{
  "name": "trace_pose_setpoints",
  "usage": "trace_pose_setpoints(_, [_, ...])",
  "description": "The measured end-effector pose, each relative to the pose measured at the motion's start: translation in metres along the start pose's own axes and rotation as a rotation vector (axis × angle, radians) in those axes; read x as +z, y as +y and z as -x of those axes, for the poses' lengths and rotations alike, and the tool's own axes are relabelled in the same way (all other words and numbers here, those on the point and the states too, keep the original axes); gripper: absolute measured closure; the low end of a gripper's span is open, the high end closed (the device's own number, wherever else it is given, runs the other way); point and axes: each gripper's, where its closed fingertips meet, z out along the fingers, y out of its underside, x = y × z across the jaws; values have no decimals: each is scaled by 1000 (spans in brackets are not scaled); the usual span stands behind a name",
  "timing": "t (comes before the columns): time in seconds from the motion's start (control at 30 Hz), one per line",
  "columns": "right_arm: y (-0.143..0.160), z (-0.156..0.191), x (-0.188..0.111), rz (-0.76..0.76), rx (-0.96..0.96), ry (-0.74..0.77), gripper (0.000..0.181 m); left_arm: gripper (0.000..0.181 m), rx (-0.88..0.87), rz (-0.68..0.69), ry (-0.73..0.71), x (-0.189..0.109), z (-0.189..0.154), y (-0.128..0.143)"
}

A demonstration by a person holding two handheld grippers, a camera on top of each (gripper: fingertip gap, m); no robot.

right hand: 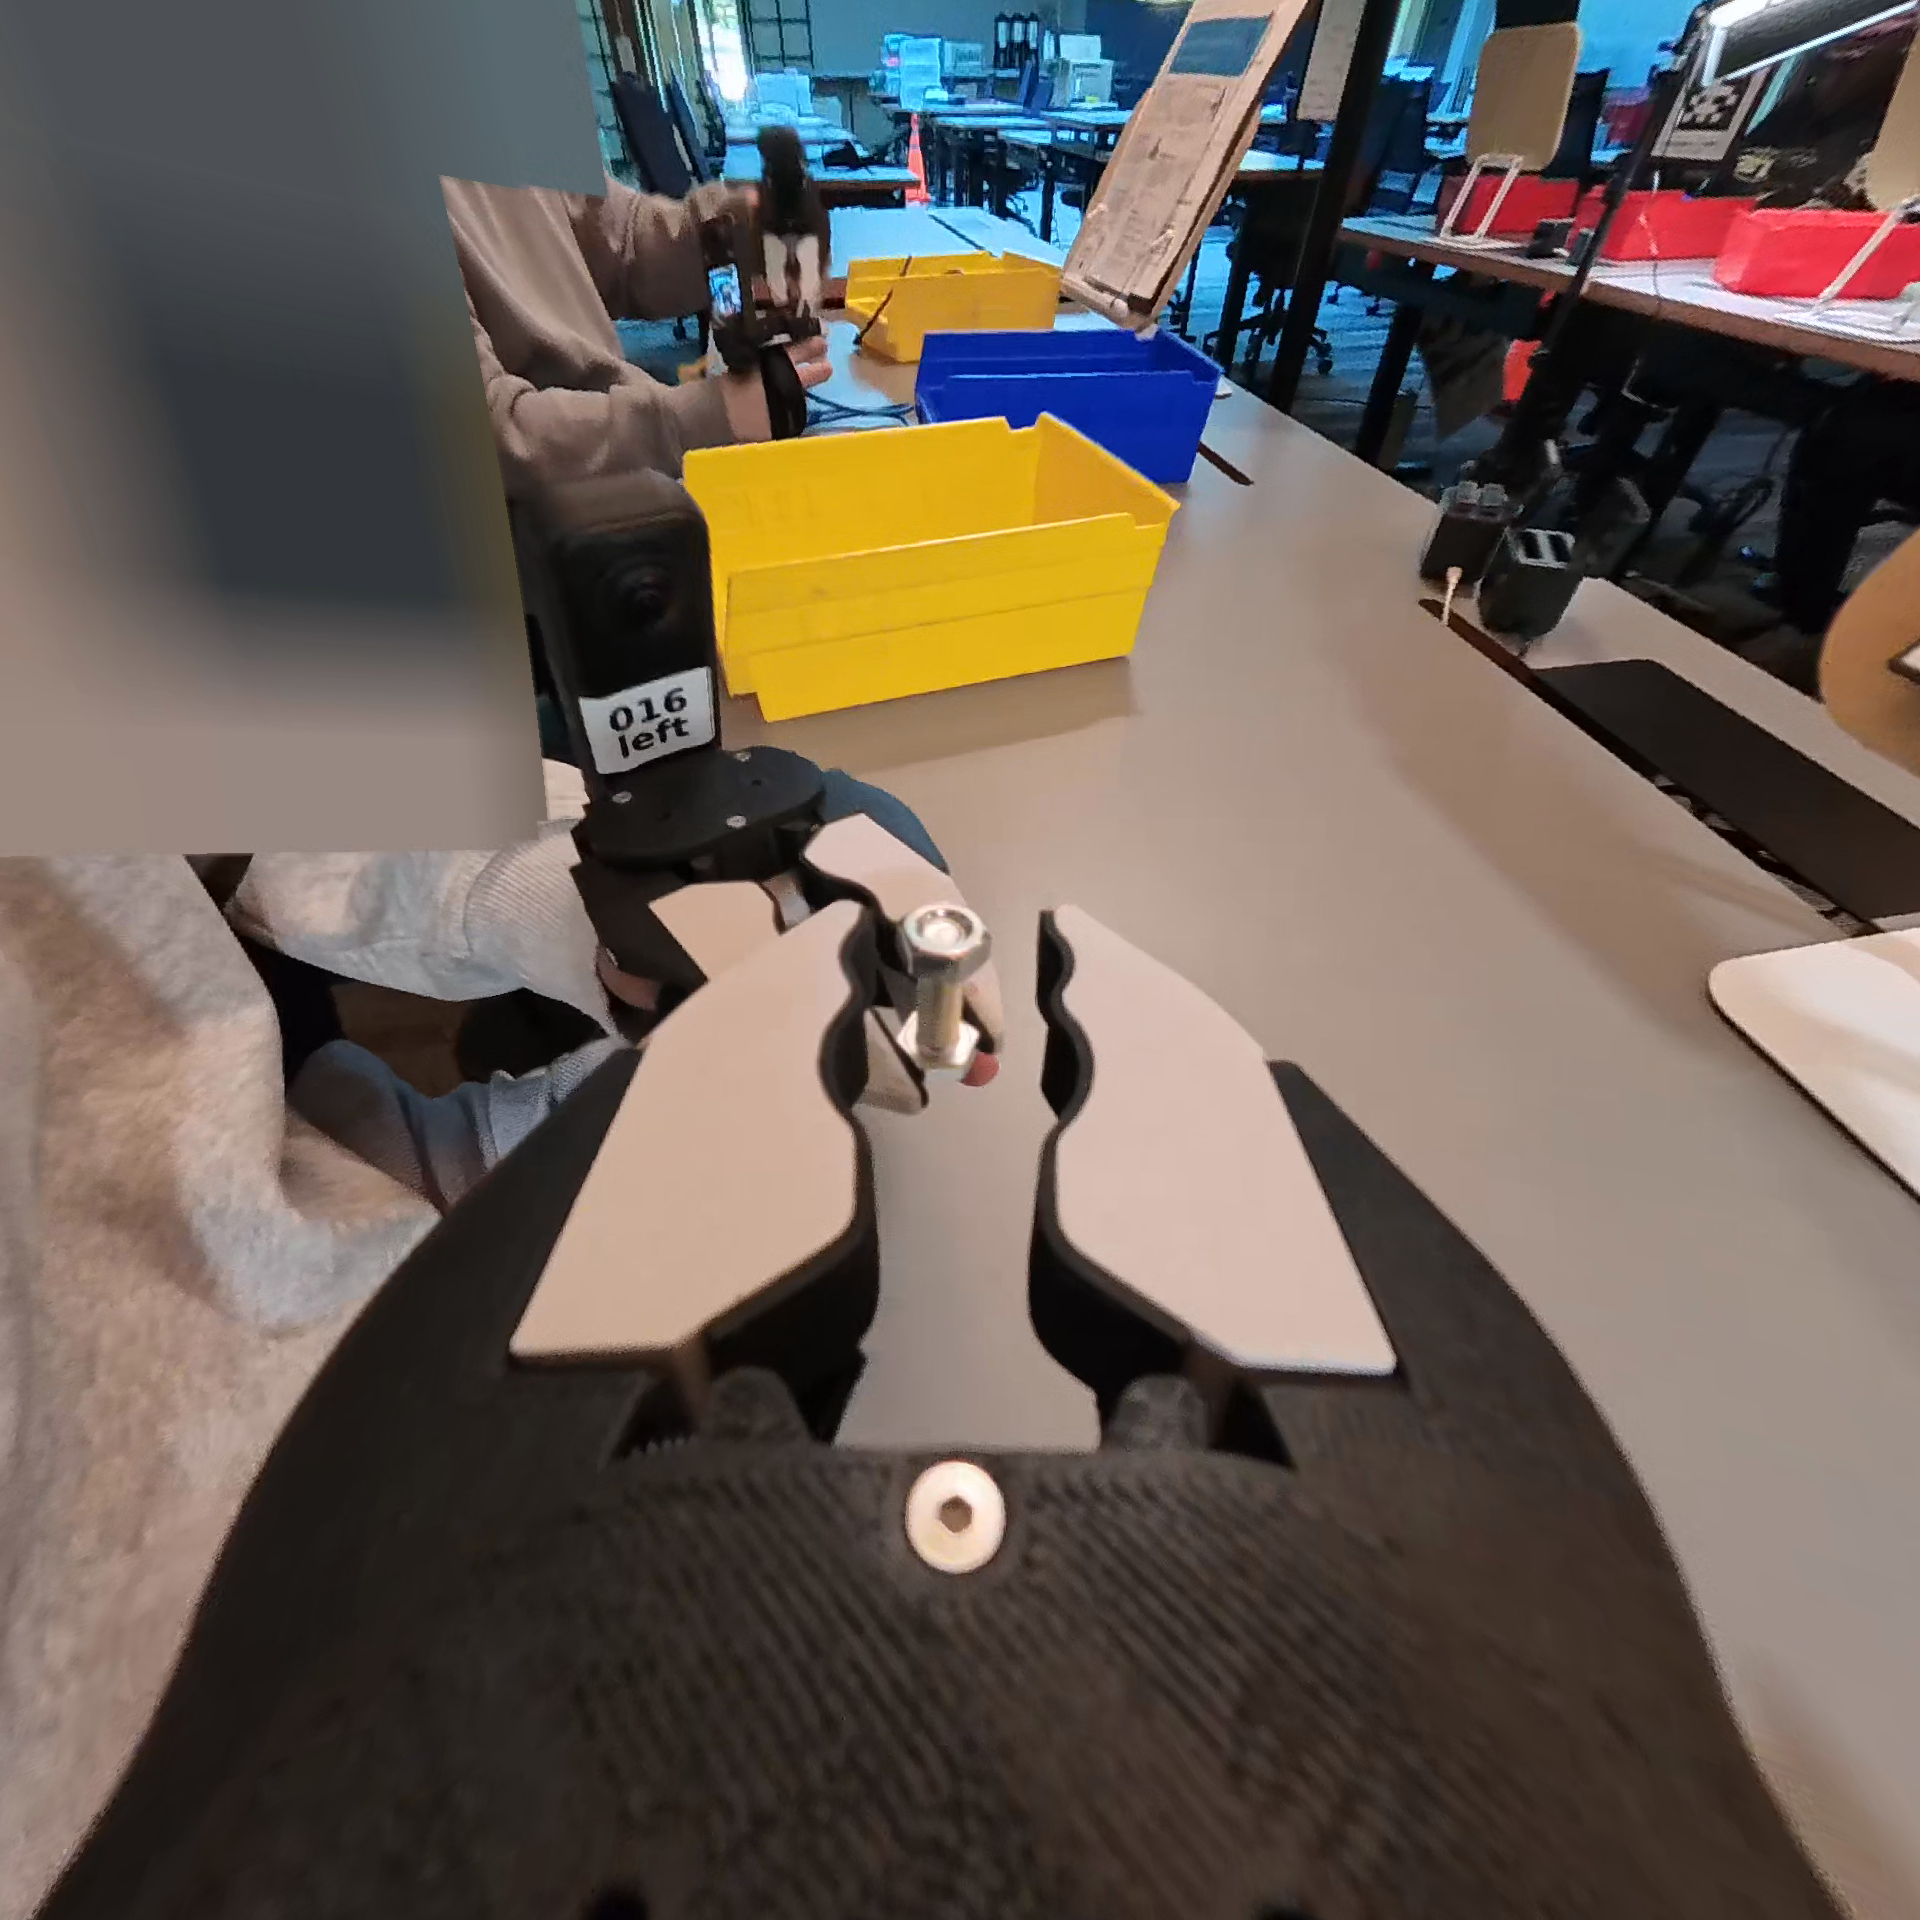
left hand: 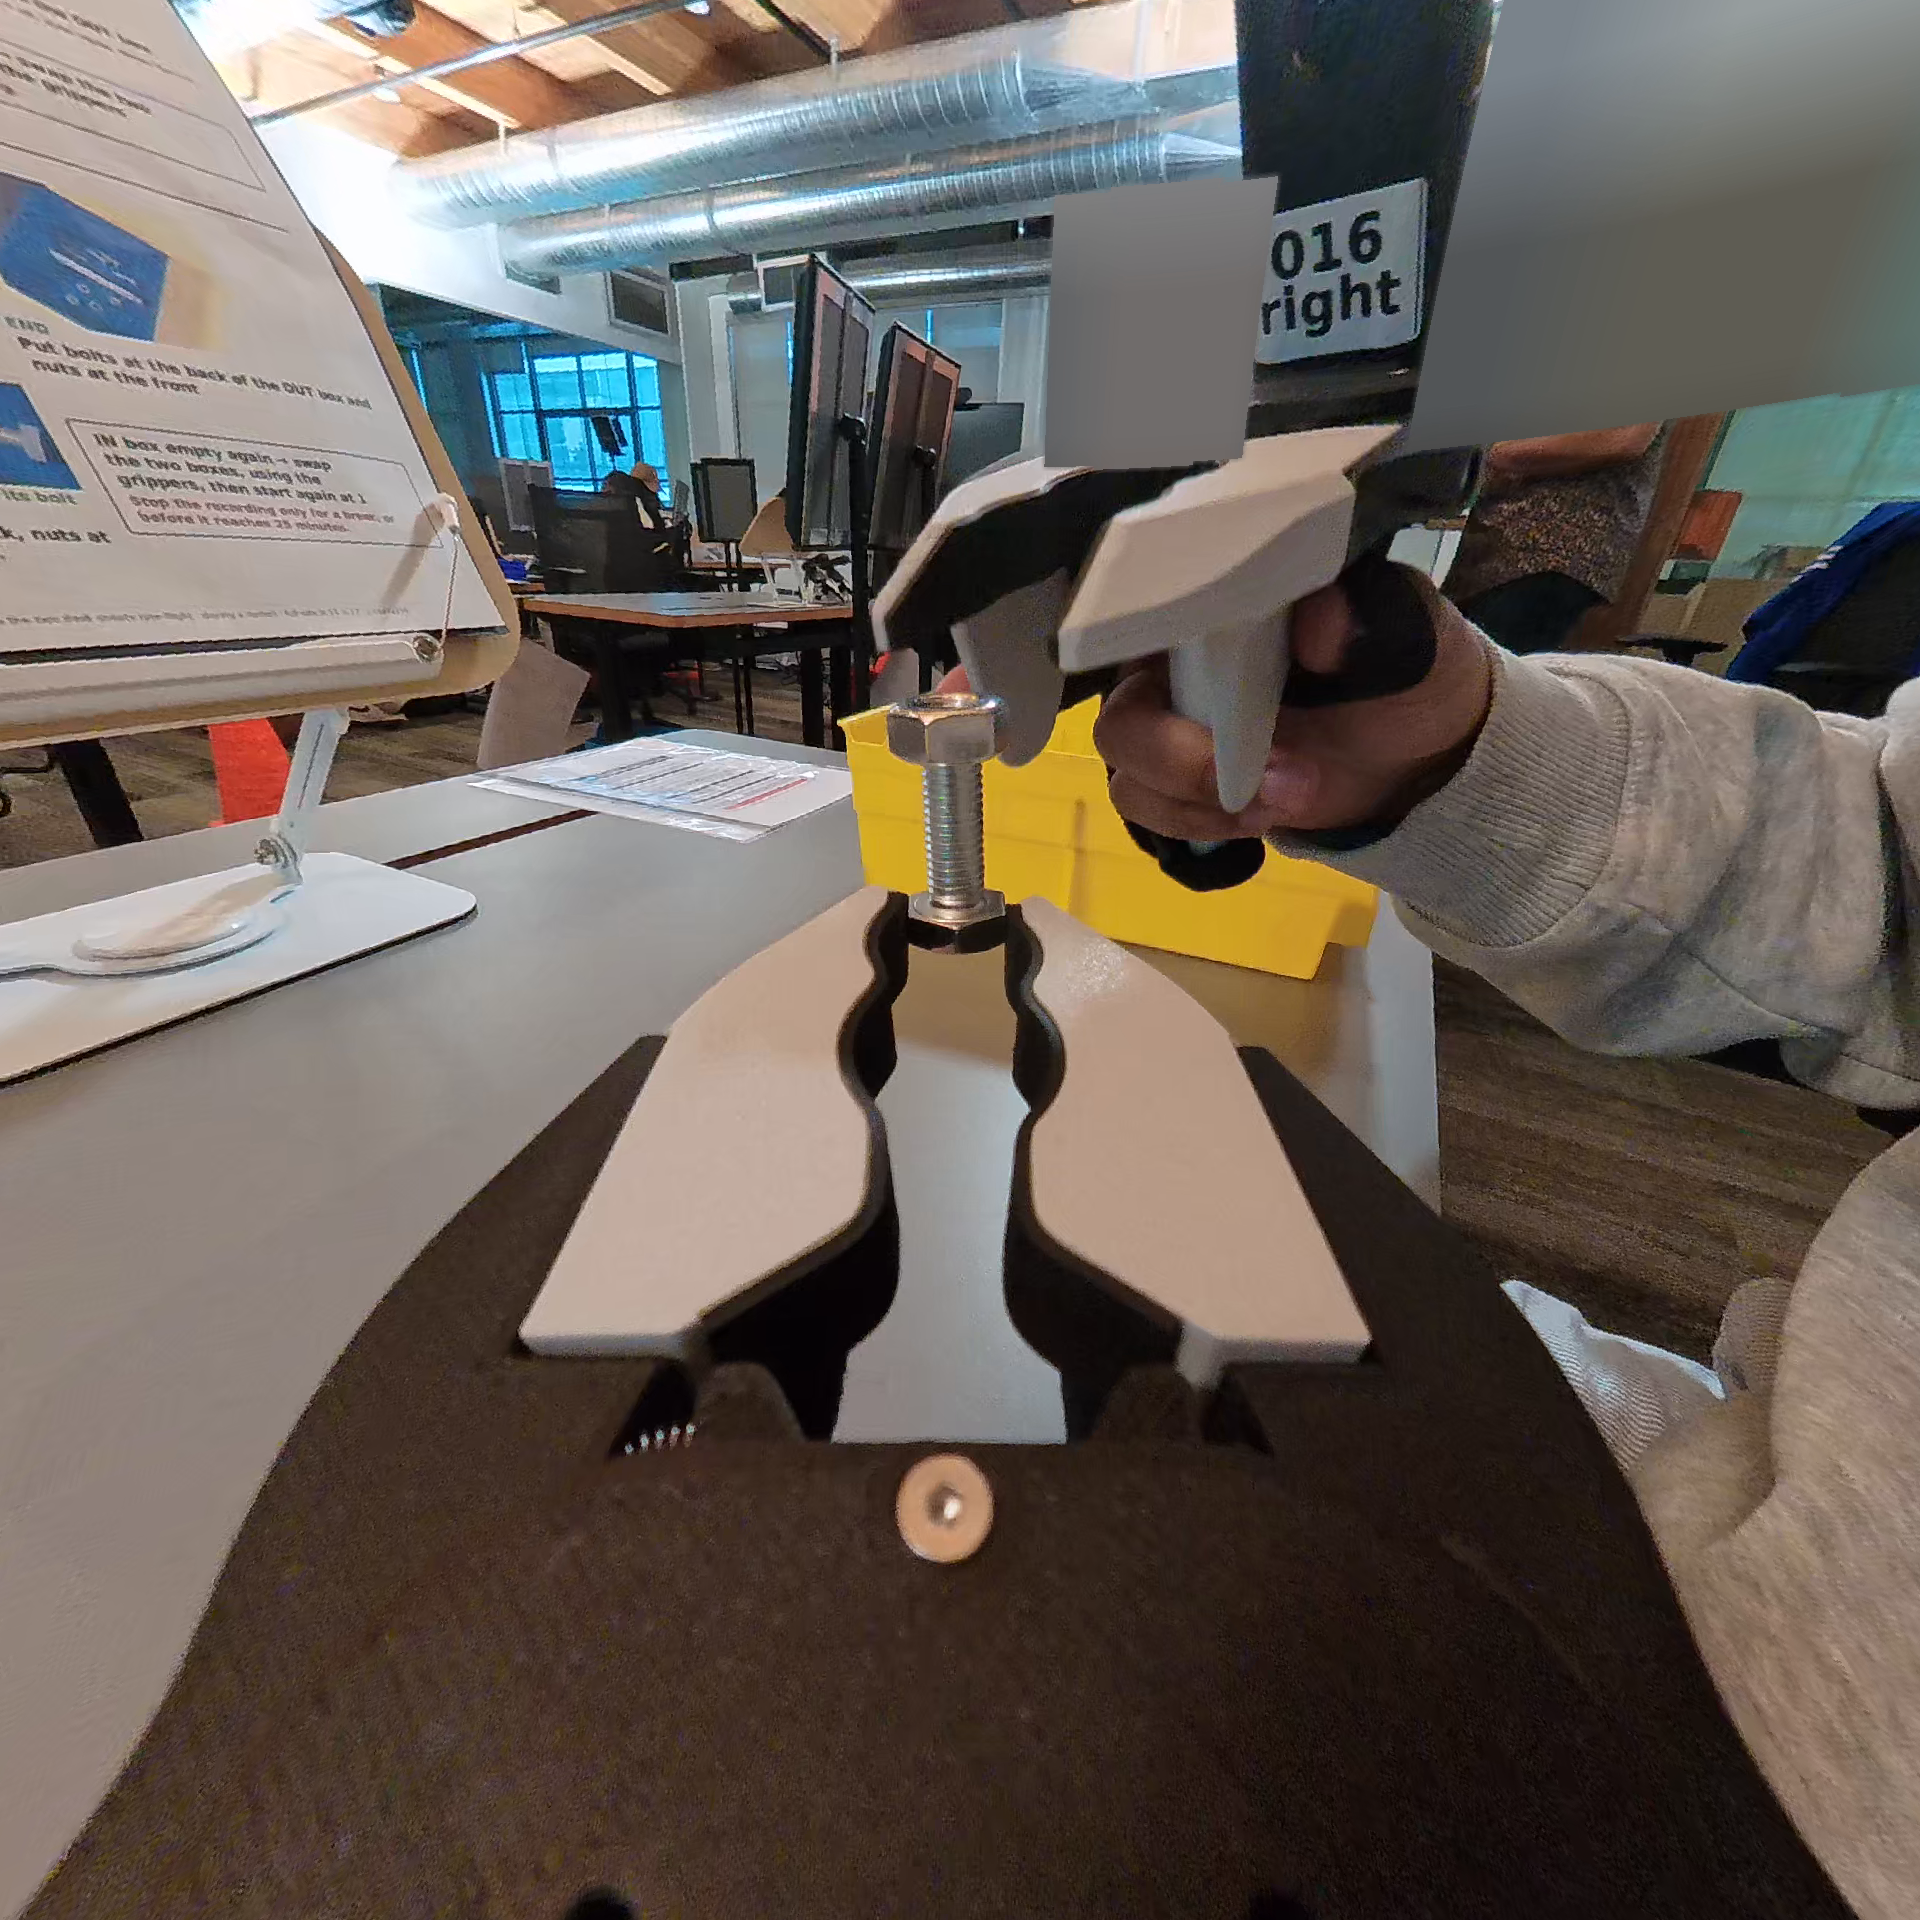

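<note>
A silver bolt [left hand: 954, 821] stands upright with its hex head [left hand: 945, 727] on top and a nut [left hand: 954, 923] threaded on its lower end. My left gripper [left hand: 954, 914] is shut on the nut and holds the bolt above the grey table [left hand: 312, 1195]. My right gripper [left hand: 1117, 727] comes in from the upper right, one fingertip [left hand: 1013, 707] just beside the bolt head. In the right wrist view my right gripper [right hand: 956, 920] is open, with the bolt head [right hand: 943, 935] between its tips, nearer the left finger. The left gripper [right hand: 914, 1029] and nut [right hand: 938, 1044] lie below it.
A yellow bin [right hand: 935, 582] stands just behind the grippers, also seen in the left wrist view [left hand: 1091, 883]. A blue bin [right hand: 1070, 395] and another yellow bin [right hand: 956, 291] are farther back, by a second person's gripper [right hand: 769, 270]. A document stand [left hand: 208, 416] and a plastic-sleeved sheet [left hand: 665, 779] sit at the left.
</note>
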Motion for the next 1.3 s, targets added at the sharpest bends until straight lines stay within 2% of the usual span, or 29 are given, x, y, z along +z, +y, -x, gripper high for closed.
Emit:
trace_pose_setpoints(0.17, [12, -8, 3, 79, -92, 80, 154, 162, -1, 9, -13, 0, 2, 1])
trace_pose_setpoints(0.2, [12, -9, 1, 82, -87, 80, 159, 163, -7, 10, -17, 0, 4, 1])
trace_pose_setpoints(0.27, [11, -9, -2, 67, -64, 60, 180, 163, -15, 12, -19, 0, 5, 2])
trace_pose_setpoints(0.3, [11, -7, -3, 50, -51, 47, 181, 162, -15, 14, -21, 0, 5, 2])
trace_pose_setpoints(0.37, [10, -7, -1, 27, -31, 54, 177, 163, -11, 17, -18, 0, 4, 3])
trace_pose_setpoints(0.43, [11, -7, 2, 14, -22, 57, 157, 163, -7, 21, -15, 1, 3, 4])
trace_pose_setpoints(0.5, [13, -3, 6, 7, -2, 38, 147, 163, -5, 24, -12, 1, 2, 5])
trace_pose_setpoints(0.63, [20, -6, 8, 27, -11, 72, 153, 163, -5, 22, -13, 0, 3, 4])
trace_pose_setpoints(0.77, [23, -14, 0, -4, 10, 95, 172, 163, -10, 22, -15, 0, 4, 5])
trace_pose_setpoints(0.83, [21, -16, -3, -50, 52, 80, 170, 163, -8, 26, -13, 1, 3, 6])
trace_pose_setpoints(0.93, [13, -9, -5, -161, 114, 36, 150, 163, 3, 40, -12, 1, 3, 9])
trace_pose_setpoints(1.0, [14, -8, -2, -180, 116, 51, 145, 162, 7, 45, -8, 2, 1, 11])
trace_pose_setpoints(1.17, [22, -5, 4, -133, 83, 56, 147, 162, 10, 54, 3, 4, -1, 13])
trace_pose_setpoints(1.3, [22, -8, -2, -146, 89, 49, 161, 162, 0, 54, -6, 4, 1, 13])
